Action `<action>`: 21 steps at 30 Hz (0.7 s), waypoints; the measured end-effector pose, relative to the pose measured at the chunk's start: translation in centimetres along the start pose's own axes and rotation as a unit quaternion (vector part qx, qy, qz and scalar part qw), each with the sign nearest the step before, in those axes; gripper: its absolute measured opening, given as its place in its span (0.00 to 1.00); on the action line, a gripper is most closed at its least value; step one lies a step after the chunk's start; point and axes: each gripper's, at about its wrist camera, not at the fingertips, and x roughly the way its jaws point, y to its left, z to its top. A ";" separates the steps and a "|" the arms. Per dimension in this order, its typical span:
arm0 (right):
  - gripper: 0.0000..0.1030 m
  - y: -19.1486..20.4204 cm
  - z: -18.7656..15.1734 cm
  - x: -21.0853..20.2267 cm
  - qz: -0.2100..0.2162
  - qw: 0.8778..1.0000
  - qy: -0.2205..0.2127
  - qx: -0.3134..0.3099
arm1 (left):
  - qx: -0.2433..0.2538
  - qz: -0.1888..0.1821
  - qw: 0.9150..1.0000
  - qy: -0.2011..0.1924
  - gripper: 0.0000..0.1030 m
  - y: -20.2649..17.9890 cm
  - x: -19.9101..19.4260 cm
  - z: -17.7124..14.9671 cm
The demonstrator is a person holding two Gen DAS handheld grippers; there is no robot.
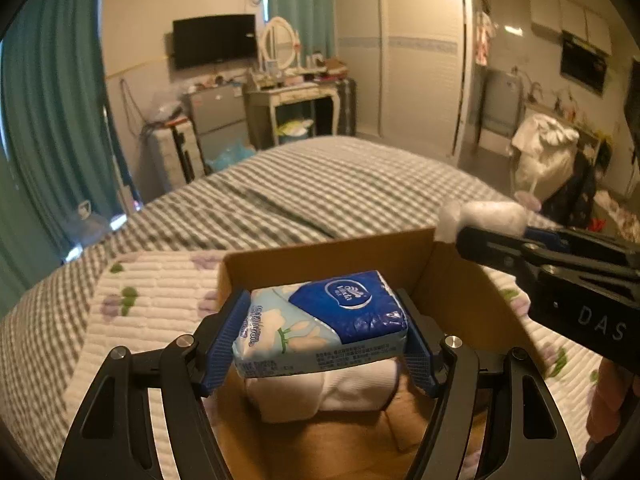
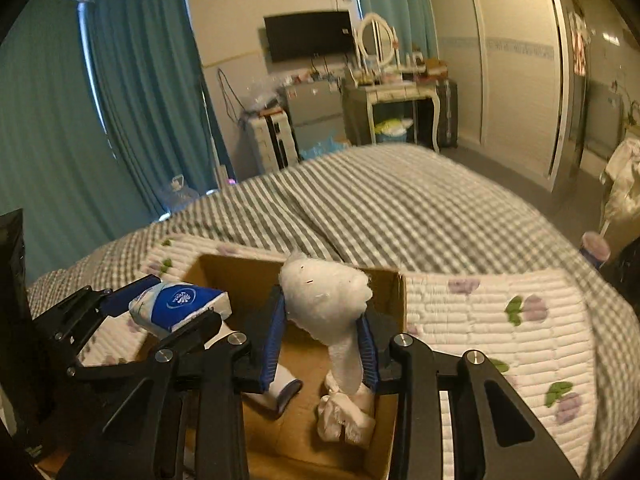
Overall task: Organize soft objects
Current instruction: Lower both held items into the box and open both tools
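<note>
- Tissue pack (image 1: 320, 320) — soft, light, crushable film wrap; clamped across its short sides by the left gripper (image 1: 320, 340), above the cardboard box (image 1: 328, 256). Take it by the flanks.
- Cotton wad (image 2: 324, 300) — fluffy, near weightless, sheds; pinched narrow in the right gripper (image 2: 322, 344) over the box.
- Writing: "Vinda" on the pack's blue end; "DAS" on the gripper body.

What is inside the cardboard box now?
Inside the cardboard box lie a folded white cloth and a small white bundle. The tissue pack and both grippers cover parts of the floor.
</note>
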 end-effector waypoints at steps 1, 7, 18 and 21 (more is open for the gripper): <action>0.32 -0.1 -0.2 0.5 0.000 1.000 0.002 0.000 | 0.006 -0.001 1.000 0.000 0.68 -0.3 0.3 -0.1; 0.54 -1.2 -0.2 1.5 -0.006 1.000 -0.011 0.020 | 0.005 0.007 1.000 -0.010 0.94 -0.4 0.0 0.2; 0.76 0.4 3.4 -11.1 -0.037 0.997 -0.074 0.007 | -0.005 0.042 0.997 -0.066 0.98 0.0 -10.8 3.3; 0.82 1.5 4.0 -17.2 -0.048 0.994 -0.099 -0.005 | -0.004 0.049 0.994 -0.096 0.98 -0.1 -16.4 3.9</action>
